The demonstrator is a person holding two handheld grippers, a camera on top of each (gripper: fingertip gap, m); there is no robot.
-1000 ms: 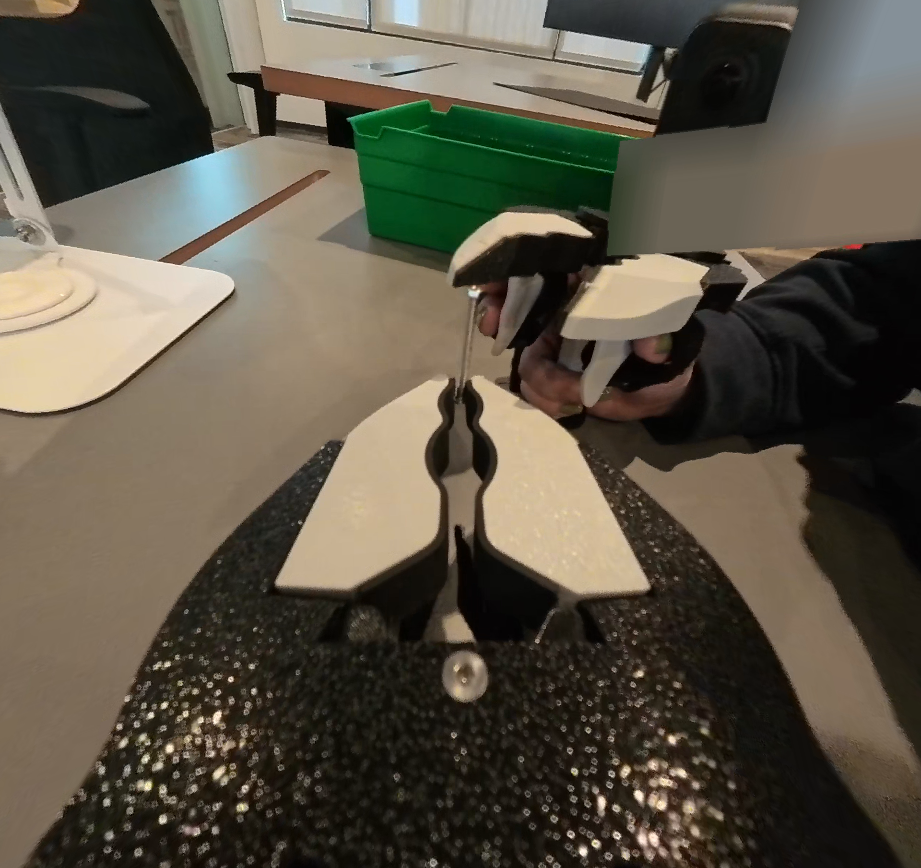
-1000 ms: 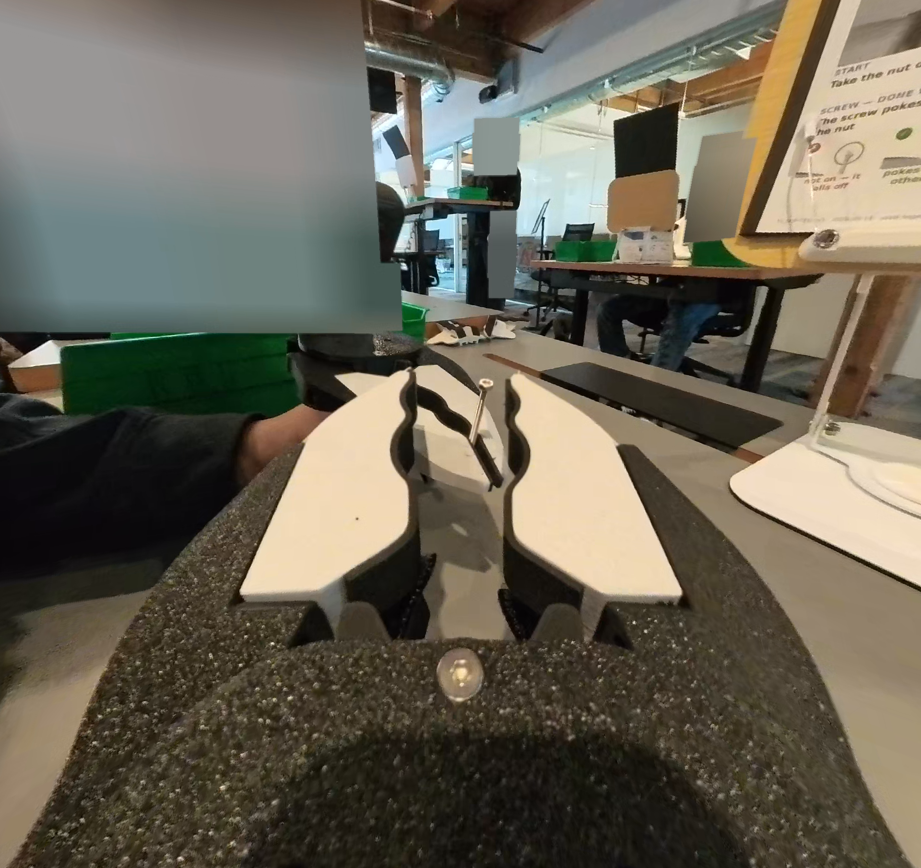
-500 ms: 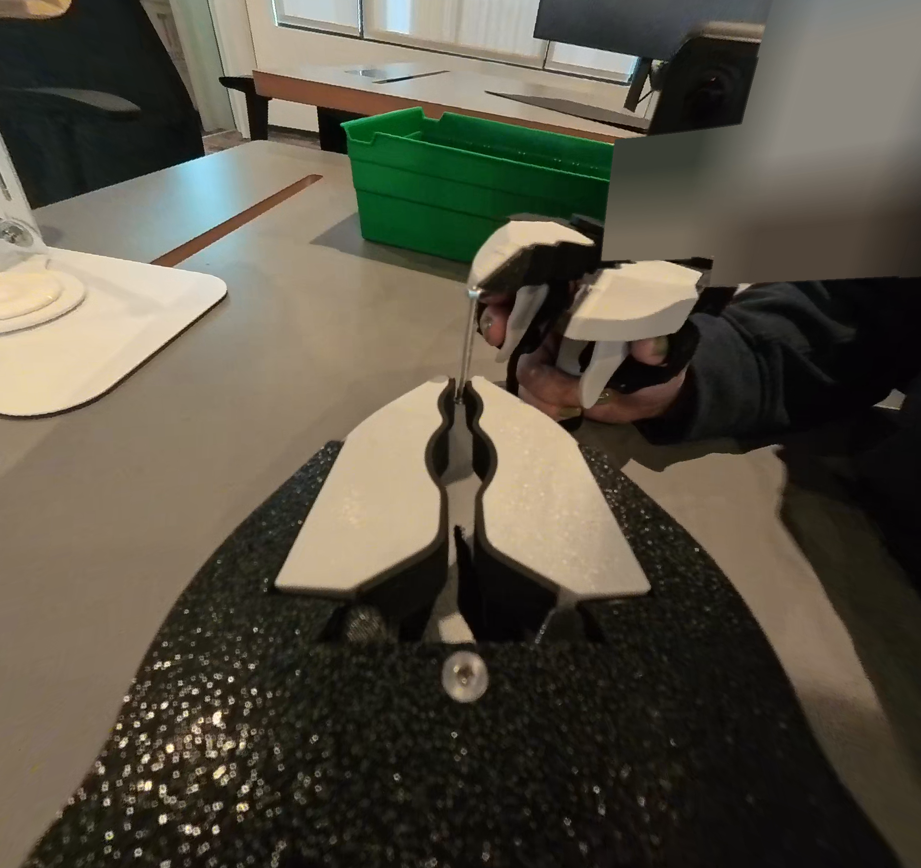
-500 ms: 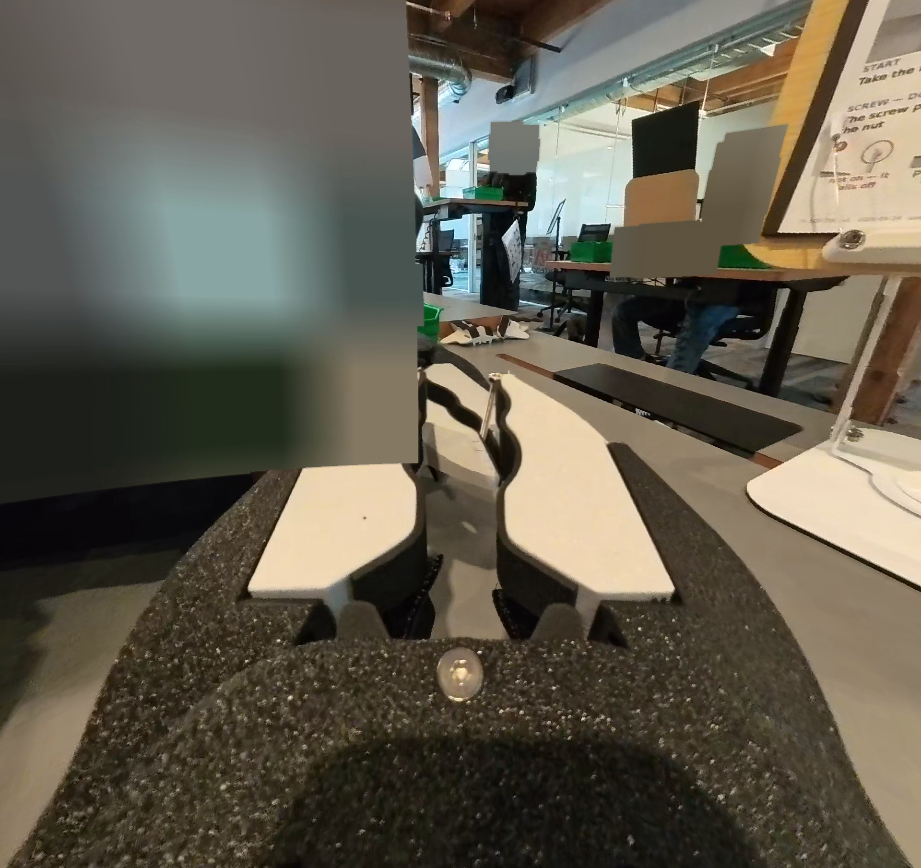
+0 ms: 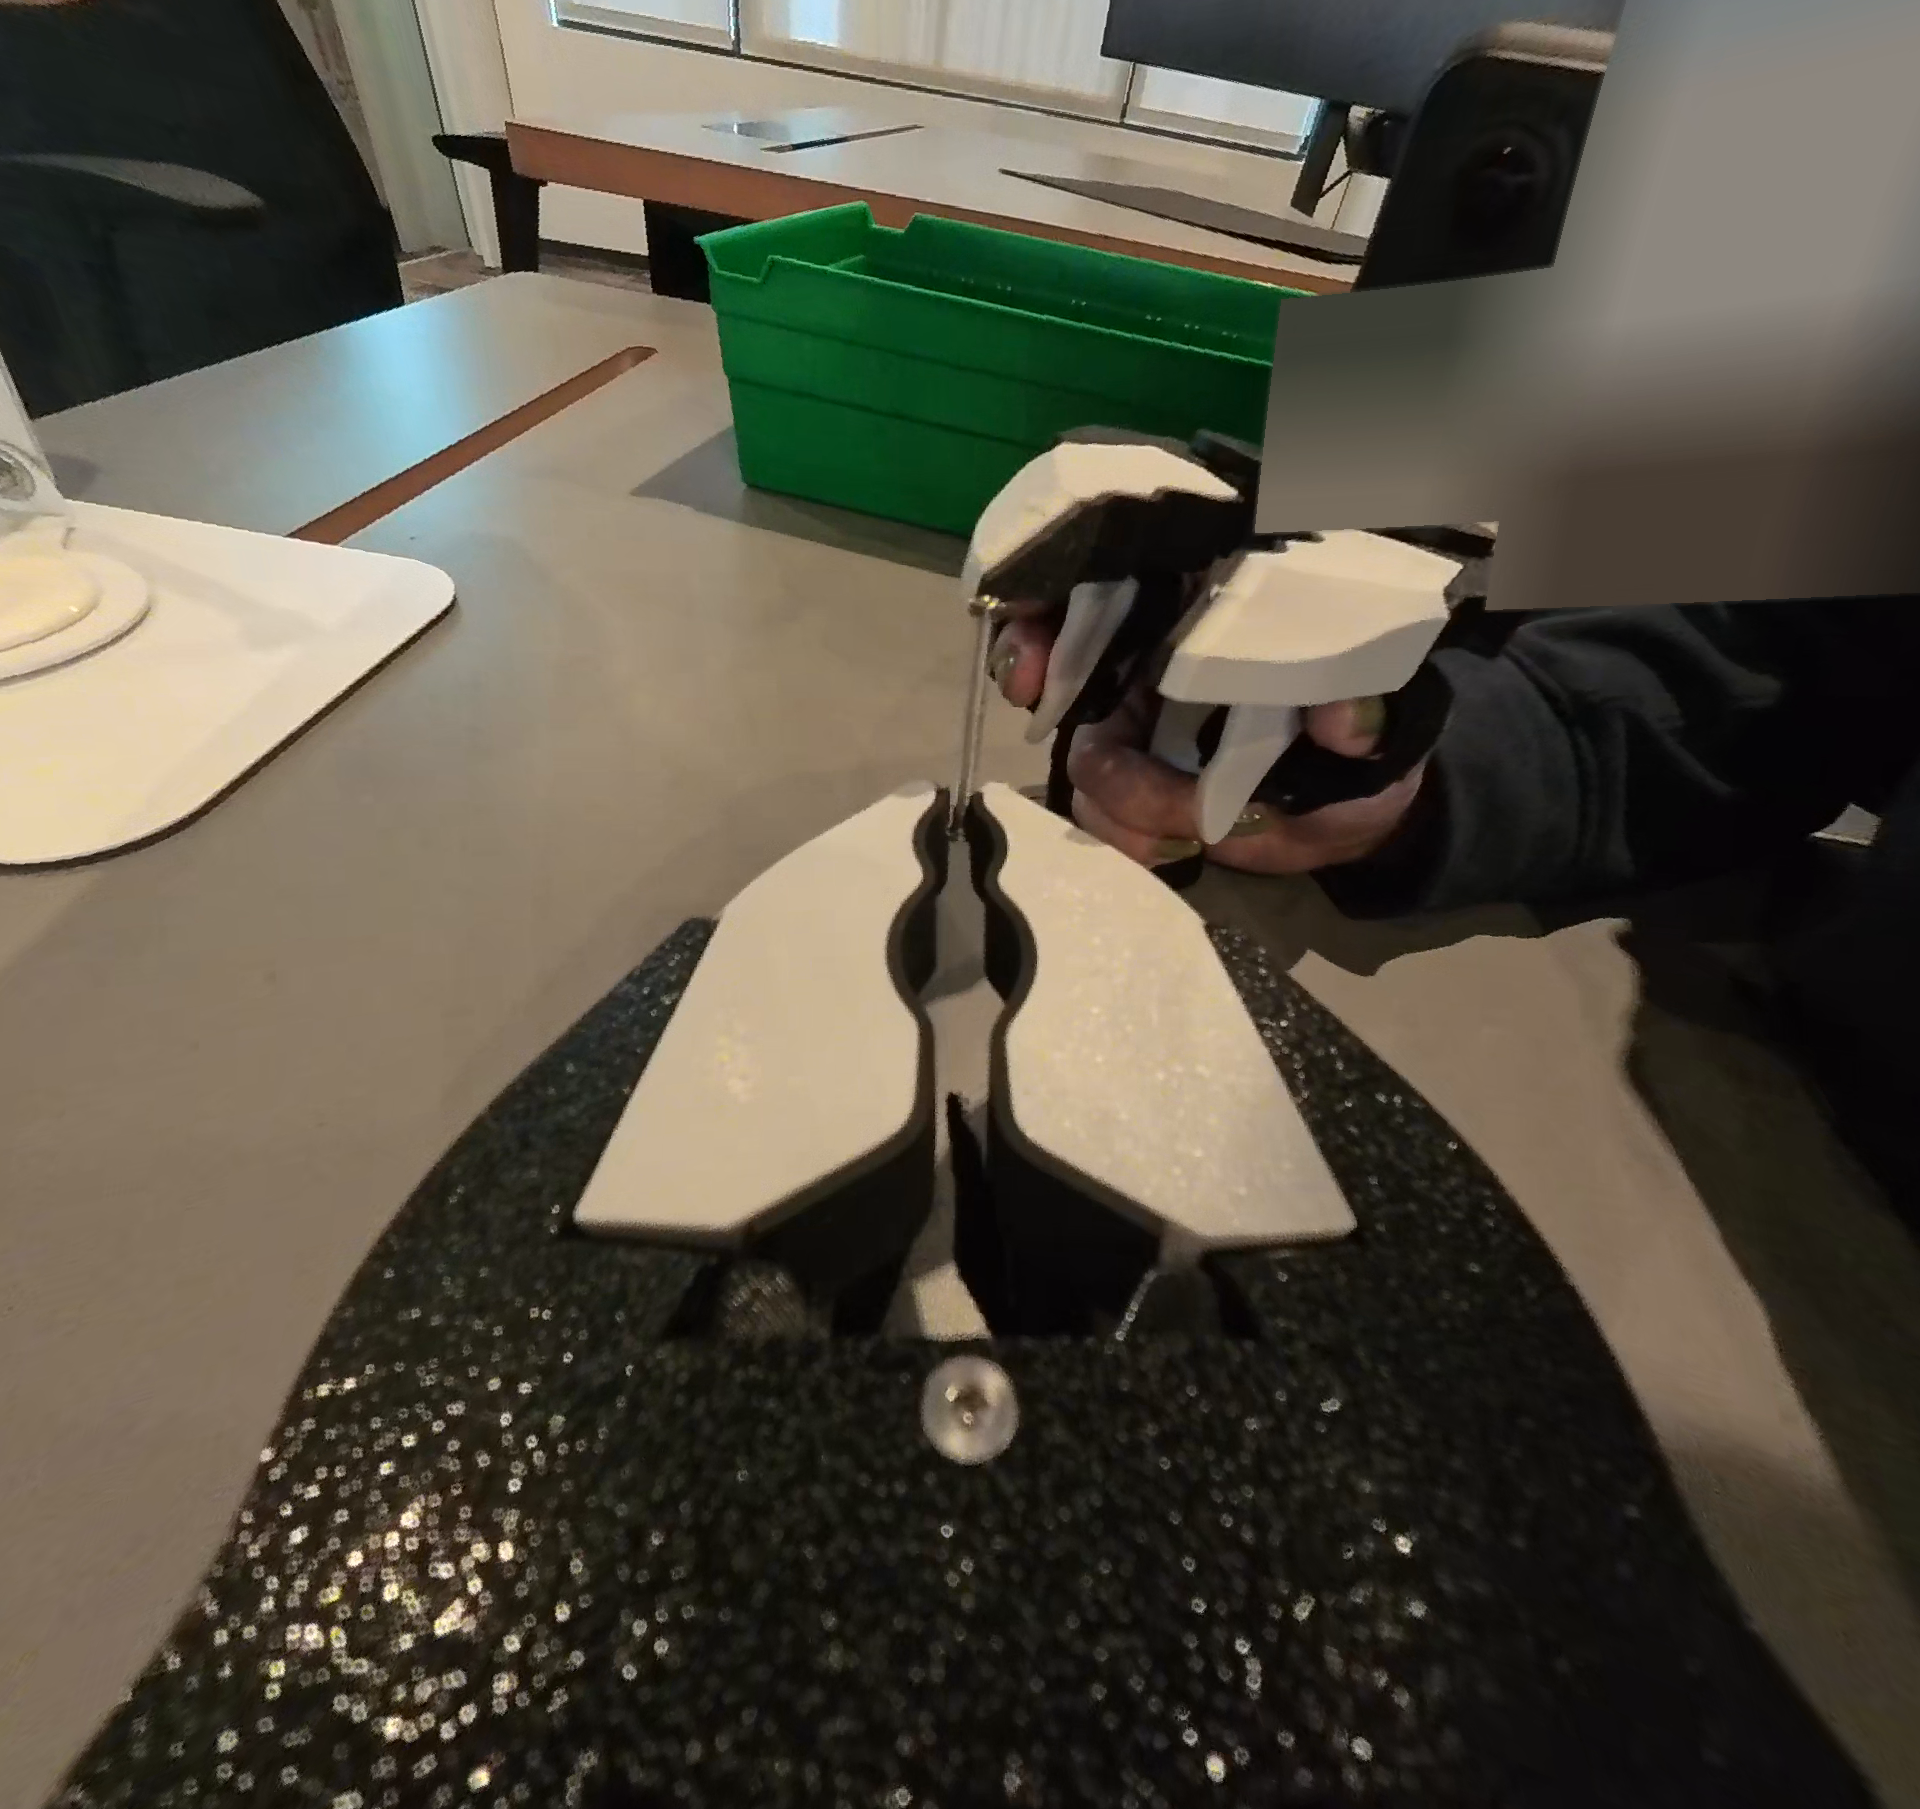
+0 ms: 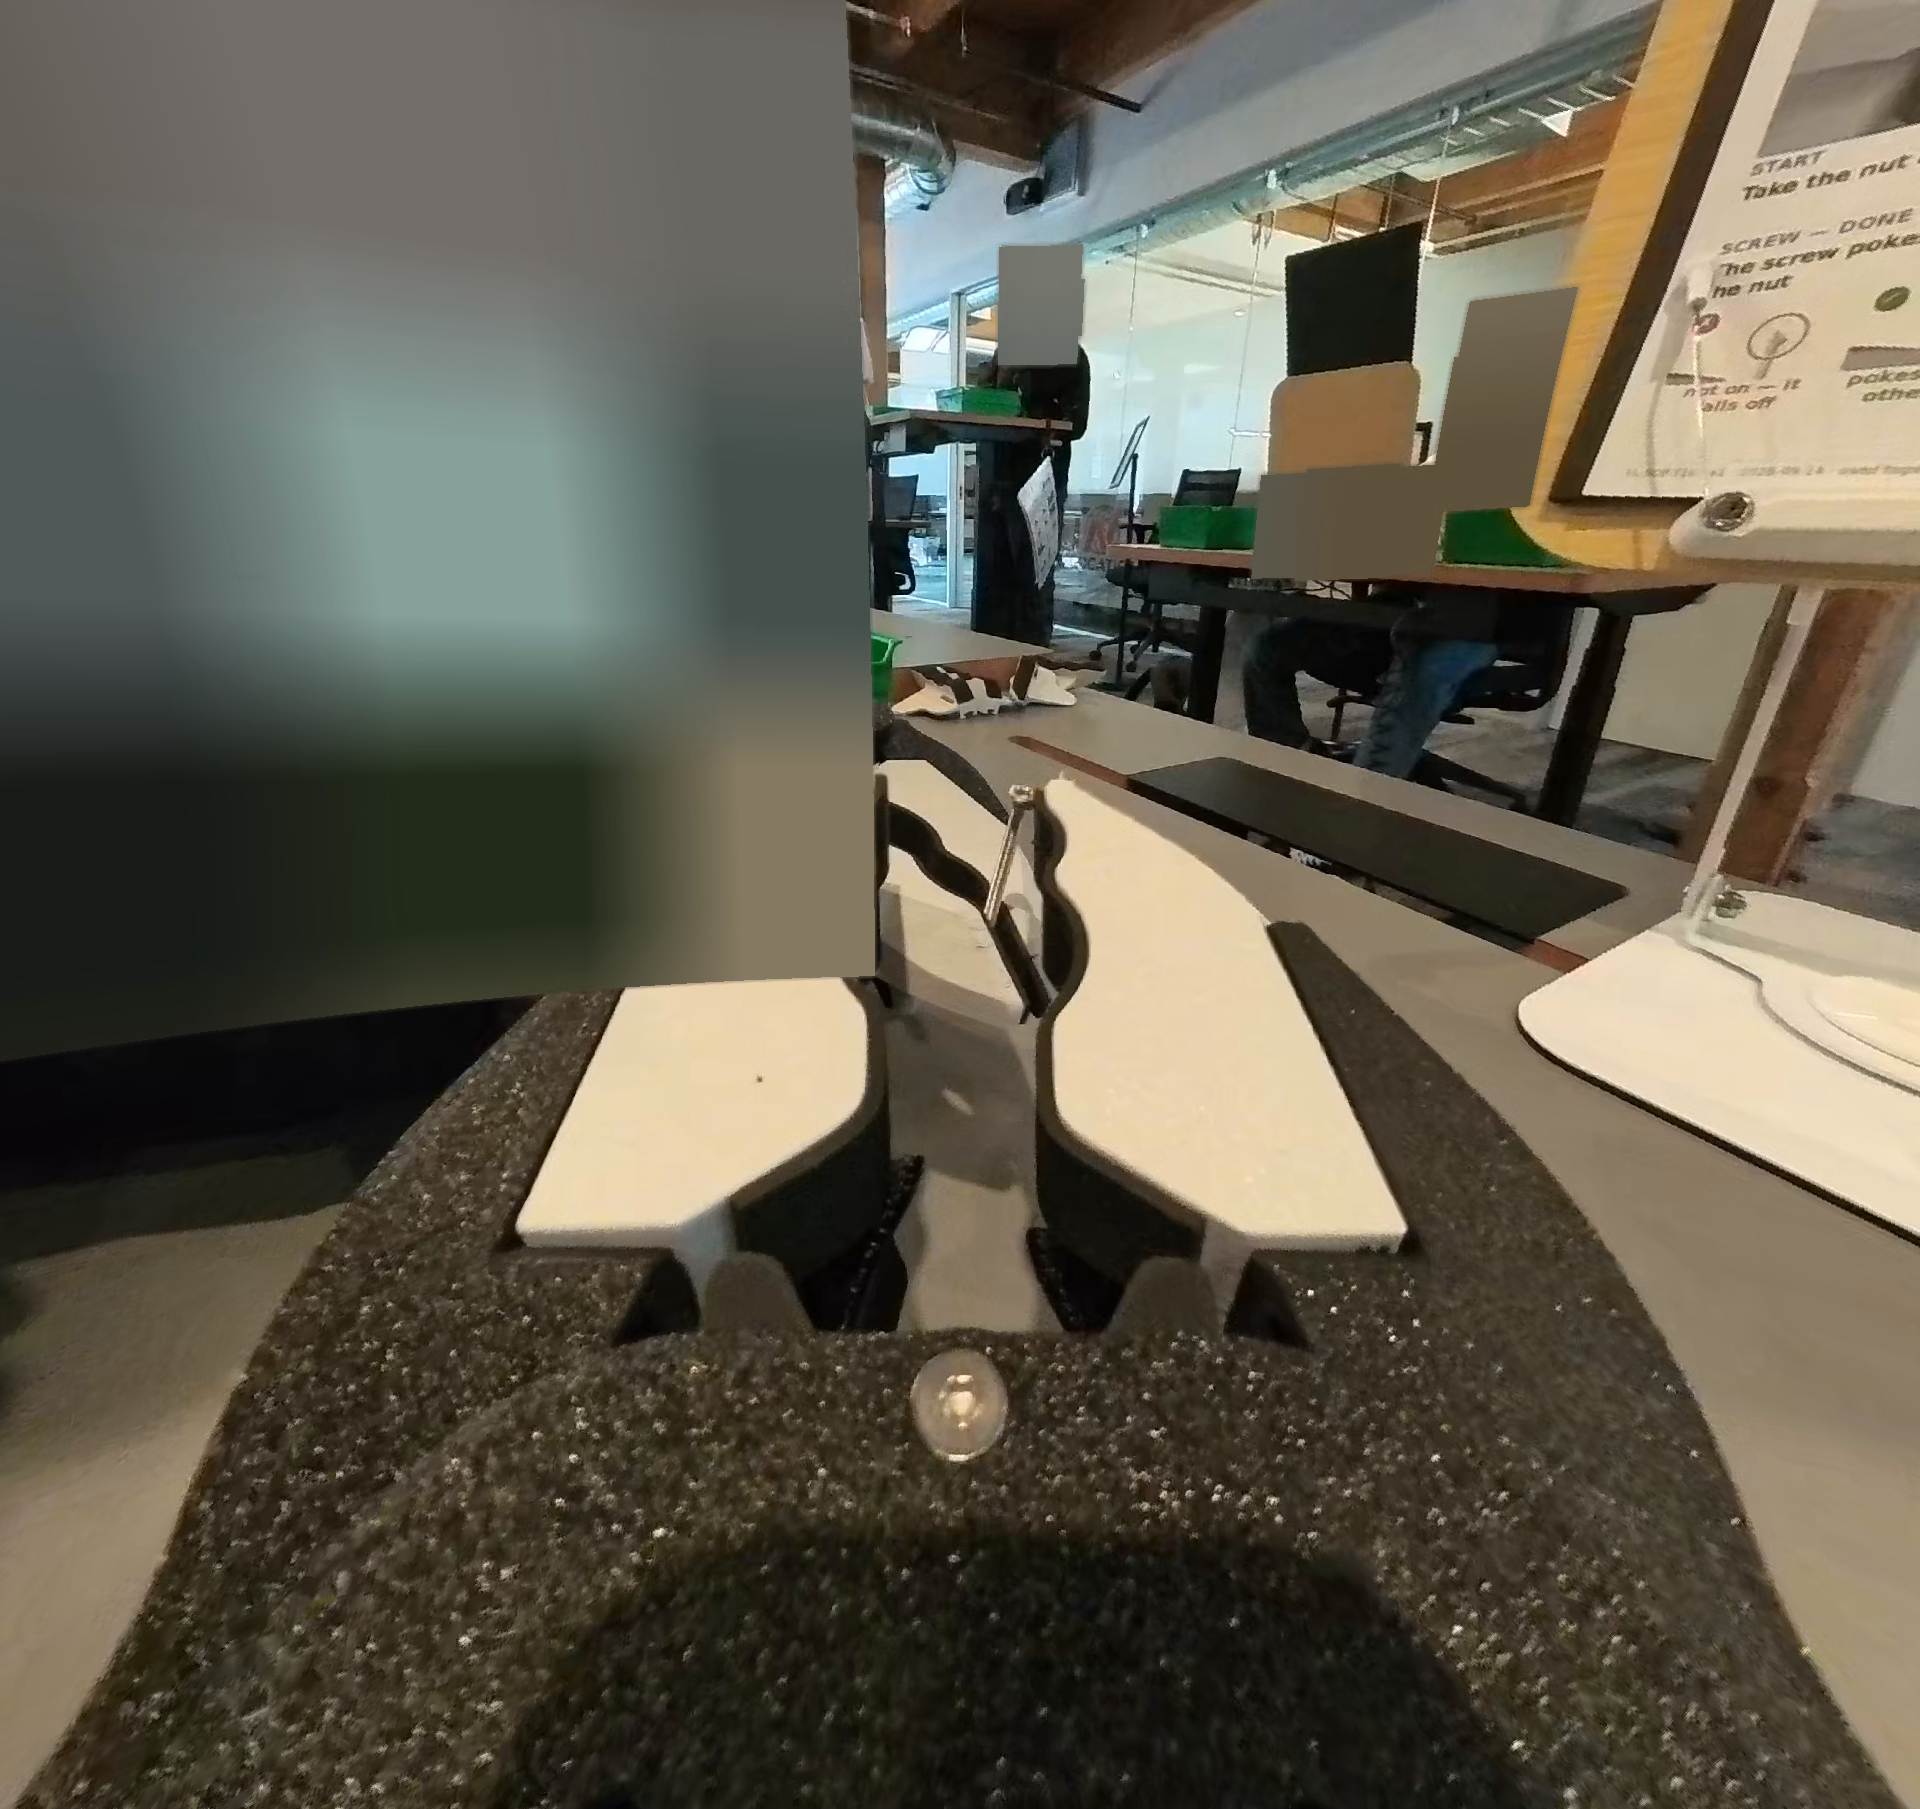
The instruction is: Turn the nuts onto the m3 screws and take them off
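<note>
The thin screw (image 5: 971, 710) is pinched upright at its bottom end by the left gripper (image 5: 958, 814). The right gripper (image 5: 1101, 606) has been brought closer; its fingers are wide apart around the screw head. No nut is seen.

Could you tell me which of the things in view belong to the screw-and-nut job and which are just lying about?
In the job:
- screw, upright, its lower end pinched in the left gripper
- right gripper, open, one finger beside the screw head

Lying about:
- green bin
- white stand base
- black mat
- instruction board

No nut is visible.
</note>
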